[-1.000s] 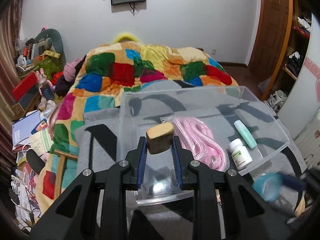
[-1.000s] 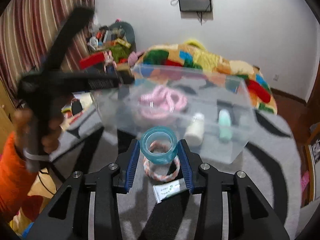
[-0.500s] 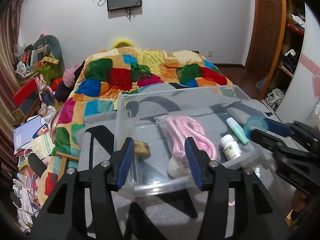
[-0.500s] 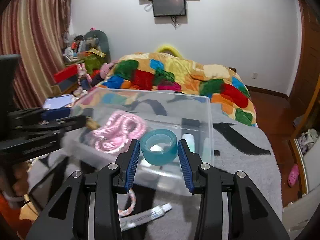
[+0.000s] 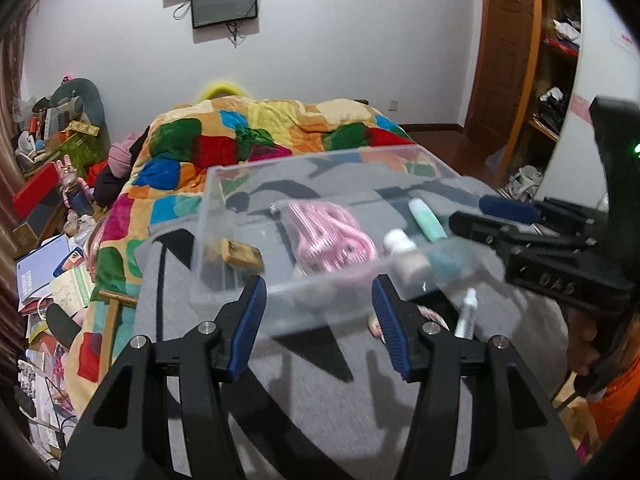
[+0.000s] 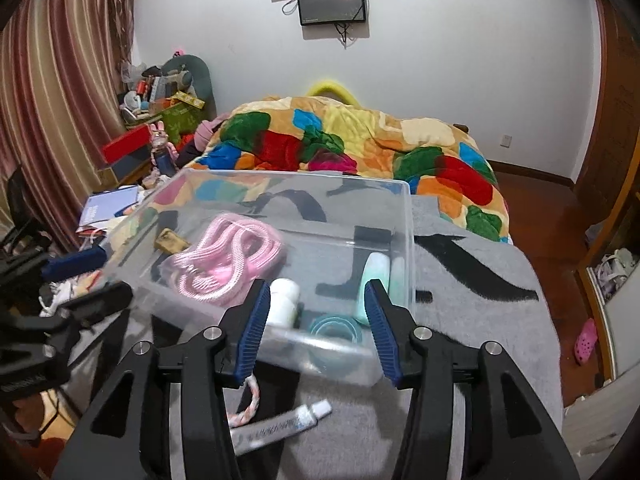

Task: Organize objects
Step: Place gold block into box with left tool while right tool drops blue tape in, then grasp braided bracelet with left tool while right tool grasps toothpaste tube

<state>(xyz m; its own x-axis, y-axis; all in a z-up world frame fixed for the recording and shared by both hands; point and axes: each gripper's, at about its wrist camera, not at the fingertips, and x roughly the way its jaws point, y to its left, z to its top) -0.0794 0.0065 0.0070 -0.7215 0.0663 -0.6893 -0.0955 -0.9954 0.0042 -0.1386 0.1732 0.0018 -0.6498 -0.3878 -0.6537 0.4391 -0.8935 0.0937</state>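
Observation:
A clear plastic bin [image 5: 248,184] [image 6: 408,216] stands on the grey blanket. In it lie a tan block [image 5: 242,255] [image 6: 171,240], a pink rope [image 5: 332,236] [image 6: 228,256], a white bottle [image 5: 404,254] [image 6: 283,304], a mint tube [image 5: 427,222] [image 6: 376,280] and a teal tape roll [image 6: 335,330] [image 5: 444,262]. My left gripper [image 5: 318,320] is open and empty at the bin's near wall. My right gripper [image 6: 316,320] is open and empty above the bin's near right corner; it also shows in the left wrist view [image 5: 520,232].
A toothpaste tube [image 6: 280,426] and a pink-white braided ring [image 6: 250,400] lie on the grey blanket [image 6: 460,300] in front of the bin. A small white tube [image 5: 466,312] lies there too. A colourful quilt [image 5: 280,136] covers the bed behind. Clutter fills the floor at left.
My left gripper let the tan block go into the bin and drew back. My right gripper opened and the teal tape roll dropped into the bin.

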